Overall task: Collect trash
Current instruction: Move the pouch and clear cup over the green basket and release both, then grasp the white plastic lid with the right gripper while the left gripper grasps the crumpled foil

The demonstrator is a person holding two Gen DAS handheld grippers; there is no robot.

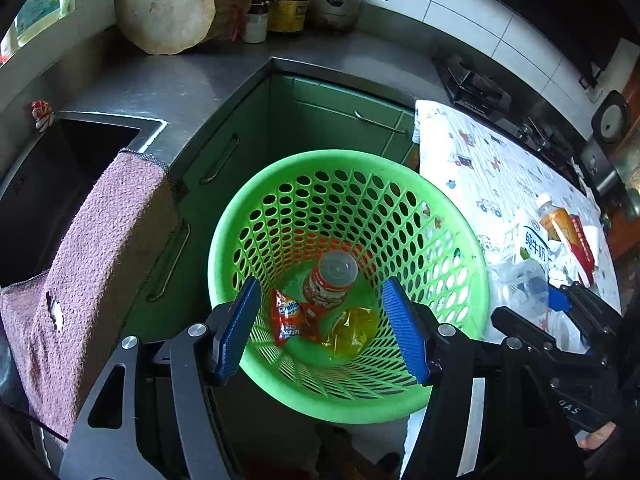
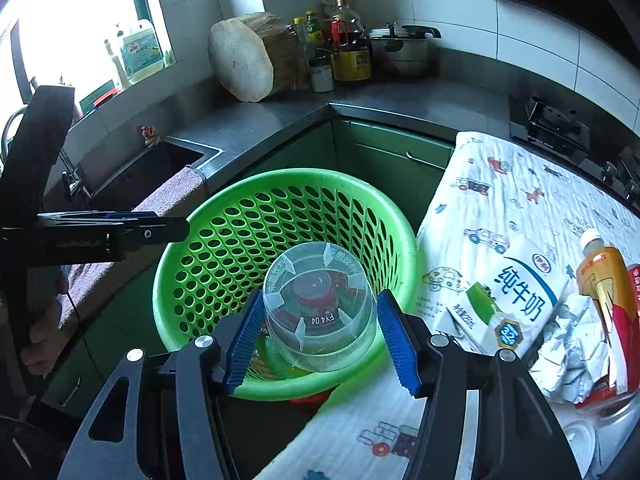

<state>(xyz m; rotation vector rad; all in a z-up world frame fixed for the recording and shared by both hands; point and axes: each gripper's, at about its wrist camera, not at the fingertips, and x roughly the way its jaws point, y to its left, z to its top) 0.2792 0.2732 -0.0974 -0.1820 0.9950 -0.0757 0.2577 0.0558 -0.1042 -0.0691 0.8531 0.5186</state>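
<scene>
One clear round plastic tub (image 2: 320, 312) sits between the right gripper (image 2: 320, 336) pads, apparently clamped, above the green perforated plastic basket (image 2: 200, 240). Inside lie a red can (image 1: 331, 280) and wrappers. Left gripper (image 1: 324, 328) hovers wide, empty; releasing off-centre could bounce the tub off the rim.

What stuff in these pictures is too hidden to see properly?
- Right wrist view: the trash at the bottom of the green basket is mostly hidden behind the clear plastic cup between the right tongs.
- Right wrist view: the bottle and red packet beside the milk carton are cut off by the picture edge.
- Left wrist view: the yellow wrapper has no readable label.
</scene>
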